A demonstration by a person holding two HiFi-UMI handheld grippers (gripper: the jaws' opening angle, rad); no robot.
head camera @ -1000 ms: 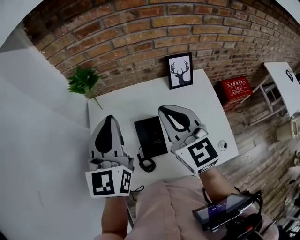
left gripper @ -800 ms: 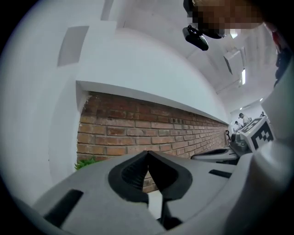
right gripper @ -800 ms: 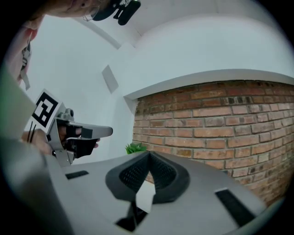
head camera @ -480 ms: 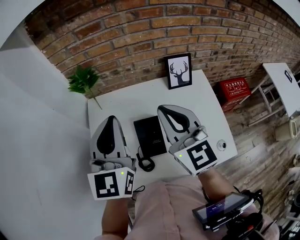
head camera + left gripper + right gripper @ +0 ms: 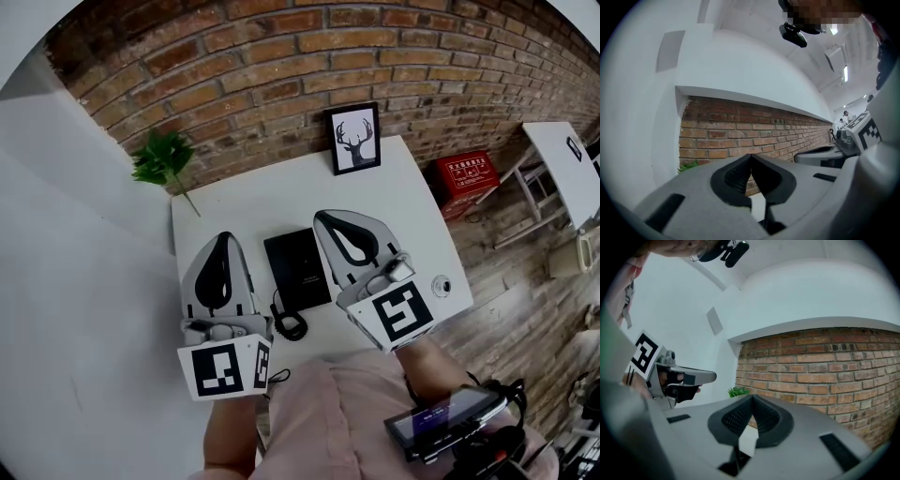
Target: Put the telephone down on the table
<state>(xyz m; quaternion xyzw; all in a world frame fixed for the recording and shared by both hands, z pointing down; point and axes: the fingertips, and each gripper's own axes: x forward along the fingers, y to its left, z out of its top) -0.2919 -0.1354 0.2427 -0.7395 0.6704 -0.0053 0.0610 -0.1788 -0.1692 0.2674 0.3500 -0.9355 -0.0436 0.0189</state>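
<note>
A black telephone [image 5: 297, 268] lies flat on the white table [image 5: 281, 202], its coiled cord [image 5: 292, 325] curling toward the near edge. My left gripper [image 5: 223, 240] hovers above the table just left of the phone, shut and empty. My right gripper [image 5: 328, 219] hovers just right of the phone, also shut with nothing between its jaws. Both point level toward the brick wall. In the left gripper view the left gripper's tips [image 5: 750, 156] meet; in the right gripper view the right gripper's tips [image 5: 752, 397] meet too. The phone is hidden in both gripper views.
A framed deer picture [image 5: 356, 139] leans against the brick wall [image 5: 309, 66] at the table's back. A green plant [image 5: 161, 157] stands at the back left corner. A small round object [image 5: 441, 285] sits at the table's right edge. A red box [image 5: 467, 175] is on the floor to the right.
</note>
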